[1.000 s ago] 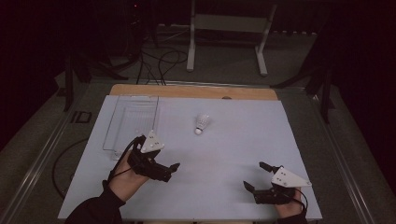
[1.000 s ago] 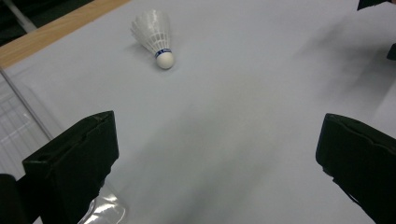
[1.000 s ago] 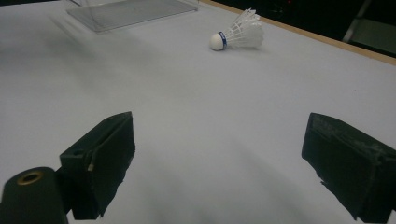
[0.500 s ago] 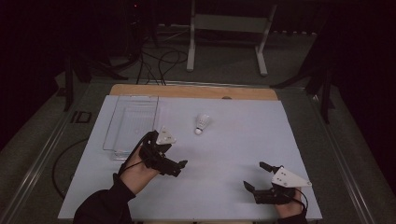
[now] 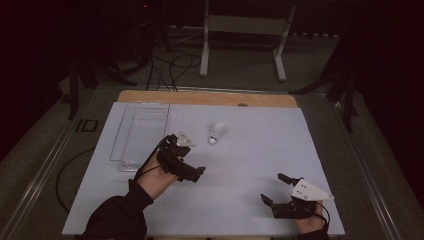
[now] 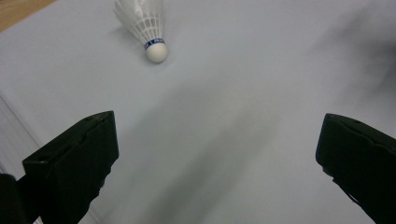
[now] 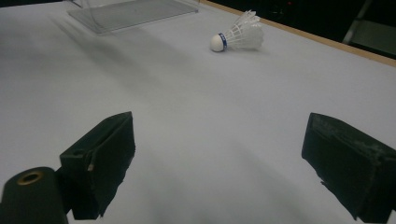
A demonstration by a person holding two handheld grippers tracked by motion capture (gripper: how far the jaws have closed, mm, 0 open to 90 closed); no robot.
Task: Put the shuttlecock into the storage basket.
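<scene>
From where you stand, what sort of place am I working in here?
Likely a lab or recording bench, not a home: a table under a pale sheet in a dark room, cables trailing over the floor behind it, a metal stand past them. On it lie just a shuttlecock and a clear tray.

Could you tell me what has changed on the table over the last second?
The left gripper has moved forward and to the right, closer to the shuttlecock, with its jaws wide open and nothing taken hold of. The right gripper, the shuttlecock and the clear tray have stayed where they were.
</scene>
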